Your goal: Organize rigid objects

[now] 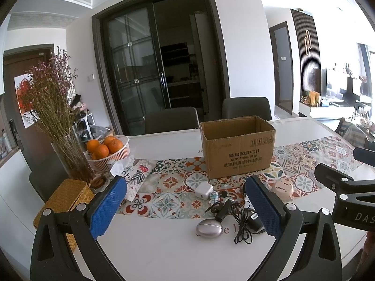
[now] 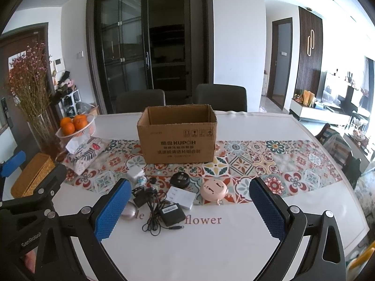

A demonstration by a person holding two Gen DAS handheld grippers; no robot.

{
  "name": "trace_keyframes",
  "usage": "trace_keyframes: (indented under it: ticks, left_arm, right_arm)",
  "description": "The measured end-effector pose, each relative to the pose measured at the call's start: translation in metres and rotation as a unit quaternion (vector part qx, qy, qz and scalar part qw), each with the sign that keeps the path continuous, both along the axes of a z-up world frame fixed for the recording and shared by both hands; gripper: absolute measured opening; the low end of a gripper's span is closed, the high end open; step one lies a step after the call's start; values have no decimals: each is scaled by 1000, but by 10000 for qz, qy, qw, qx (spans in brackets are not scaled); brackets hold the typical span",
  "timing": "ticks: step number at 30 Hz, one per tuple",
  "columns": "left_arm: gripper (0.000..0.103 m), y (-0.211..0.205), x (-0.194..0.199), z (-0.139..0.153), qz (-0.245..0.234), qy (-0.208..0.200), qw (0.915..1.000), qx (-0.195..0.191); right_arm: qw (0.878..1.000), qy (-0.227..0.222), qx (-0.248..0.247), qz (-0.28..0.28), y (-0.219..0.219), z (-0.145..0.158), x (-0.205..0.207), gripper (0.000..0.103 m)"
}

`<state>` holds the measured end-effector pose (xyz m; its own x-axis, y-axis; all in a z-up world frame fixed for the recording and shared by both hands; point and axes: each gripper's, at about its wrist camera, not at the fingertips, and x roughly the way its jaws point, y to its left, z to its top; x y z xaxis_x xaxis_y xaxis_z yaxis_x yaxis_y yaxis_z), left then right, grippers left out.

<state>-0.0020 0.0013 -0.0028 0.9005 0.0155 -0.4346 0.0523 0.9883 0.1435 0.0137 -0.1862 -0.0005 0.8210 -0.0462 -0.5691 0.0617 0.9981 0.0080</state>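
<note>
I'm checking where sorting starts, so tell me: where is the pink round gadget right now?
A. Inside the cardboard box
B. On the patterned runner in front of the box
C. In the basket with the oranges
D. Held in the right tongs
B: the pink round gadget lies on the patterned runner, on the near side of the cardboard box, while the right tongs stand open and hold nothing.

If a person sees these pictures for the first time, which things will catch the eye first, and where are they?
The open cardboard box stands mid-table on the patterned runner. Before it, near the table's front edge, lies a cluster of small items: a black adapter with tangled cord, a pink round gadget and a white charger. At the far left, oranges fill a white basket beside dried flowers.
</note>
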Motion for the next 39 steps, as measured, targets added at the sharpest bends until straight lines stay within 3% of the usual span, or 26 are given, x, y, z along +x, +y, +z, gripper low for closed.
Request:
trace_keyframes:
  ticks: [39]
  left_arm:
    - [103,-1,2,-4,-1,33,10000,16]
  right_arm:
    - [10000,32,3,6,0,-1,3,102]
